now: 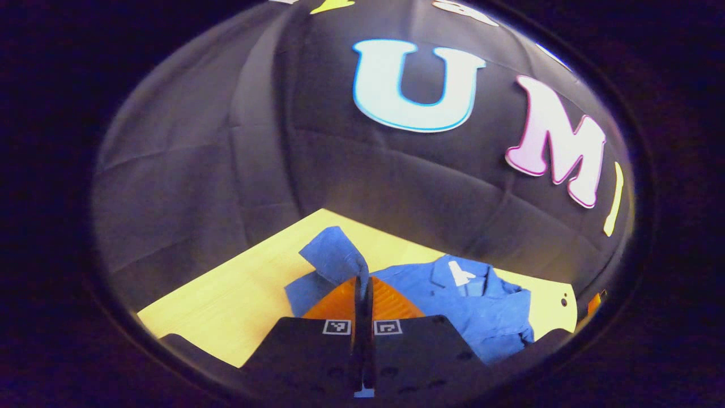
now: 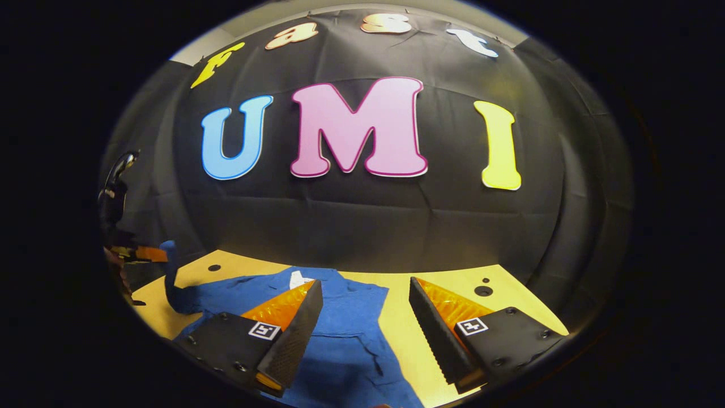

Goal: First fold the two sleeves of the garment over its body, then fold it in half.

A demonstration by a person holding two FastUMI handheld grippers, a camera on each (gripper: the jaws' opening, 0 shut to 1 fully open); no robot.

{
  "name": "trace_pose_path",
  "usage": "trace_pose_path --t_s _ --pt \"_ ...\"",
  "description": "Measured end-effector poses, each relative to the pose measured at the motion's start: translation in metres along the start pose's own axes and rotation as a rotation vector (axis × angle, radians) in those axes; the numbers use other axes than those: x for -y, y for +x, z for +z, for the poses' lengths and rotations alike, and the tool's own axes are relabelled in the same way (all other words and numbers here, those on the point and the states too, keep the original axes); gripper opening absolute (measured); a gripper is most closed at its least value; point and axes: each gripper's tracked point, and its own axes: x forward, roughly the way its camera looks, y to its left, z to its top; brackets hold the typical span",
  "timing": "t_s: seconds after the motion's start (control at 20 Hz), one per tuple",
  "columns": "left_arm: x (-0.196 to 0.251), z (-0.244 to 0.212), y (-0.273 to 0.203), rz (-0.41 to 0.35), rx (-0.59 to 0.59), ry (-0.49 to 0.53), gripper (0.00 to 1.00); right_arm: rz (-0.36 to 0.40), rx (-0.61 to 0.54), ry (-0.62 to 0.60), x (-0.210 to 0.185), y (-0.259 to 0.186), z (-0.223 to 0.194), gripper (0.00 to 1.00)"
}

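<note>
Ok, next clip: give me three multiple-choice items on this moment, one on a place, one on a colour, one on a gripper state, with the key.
1. Where does the garment lie?
A. on the wooden table
B. on a chair
C. in a basket

2. What colour is the garment?
A. red
B. blue
C. white

3. How do the grippers stand?
A. both open
B. left gripper shut on the sleeve, right gripper open
C. both shut on nothing

Key: 1 A, the cloth is spread on the tabletop; 2 B, it is blue in both views; 3 B, the left gripper's fingers meet on the raised sleeve, the right gripper's stand wide apart.
</note>
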Motion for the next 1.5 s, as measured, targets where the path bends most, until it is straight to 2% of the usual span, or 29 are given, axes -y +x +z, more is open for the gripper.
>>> trace_pose_path --t_s 0.25,0.5,0.6,0.7,0.75,0.8,0.85,1.05,1.1,1.25,1.4,1.5 --pt "0.17 -0.024 0.036 -0.236 -0.042 0.118 0.0 -0.08 -0.002 -0.005 0.059 0.0 -0.001 0.97" --pt "0.274 -0.096 0.049 -0.368 -0.113 0.203 0.0 -0.141 -0.034 0.014 0.101 -0.009 -0.015 0.97" --pt "0.303 -0.134 0.039 -0.431 -0.23 0.232 0.19 -0.158 -0.041 0.018 0.108 -0.017 -0.022 0.97" --pt "0.324 -0.159 0.043 -0.453 -0.254 0.247 0.63 -0.17 -0.063 0.017 0.111 -0.026 -0.032 0.97" --pt "0.324 -0.161 0.032 -0.455 -0.242 0.26 0.85 -0.173 -0.079 0.02 0.11 -0.031 -0.039 0.97" --pt "0.32 -0.156 0.024 -0.458 -0.221 0.272 0.82 -0.172 -0.095 0.026 0.107 -0.036 -0.046 0.97" --pt "0.311 -0.151 0.014 -0.458 -0.203 0.282 0.84 -0.171 -0.109 0.03 0.104 -0.043 -0.053 0.97" --pt "0.243 -0.14 -0.042 -0.462 -0.197 0.321 0.84 -0.182 -0.192 0.025 0.09 -0.073 -0.088 0.97" --pt "0.22 -0.138 -0.057 -0.442 -0.196 0.332 0.82 -0.185 -0.219 0.028 0.086 -0.082 -0.098 0.97" --pt "0.145 -0.141 -0.102 -0.369 -0.189 0.355 0.84 -0.19 -0.288 0.044 0.073 -0.11 -0.122 0.97" --pt "0.068 -0.154 -0.145 -0.259 -0.175 0.394 0.84 -0.196 -0.333 0.027 0.063 -0.135 -0.138 0.97" --pt "0.027 -0.17 -0.167 -0.204 -0.199 0.377 0.84 -0.199 -0.357 0.021 0.058 -0.15 -0.147 0.97"
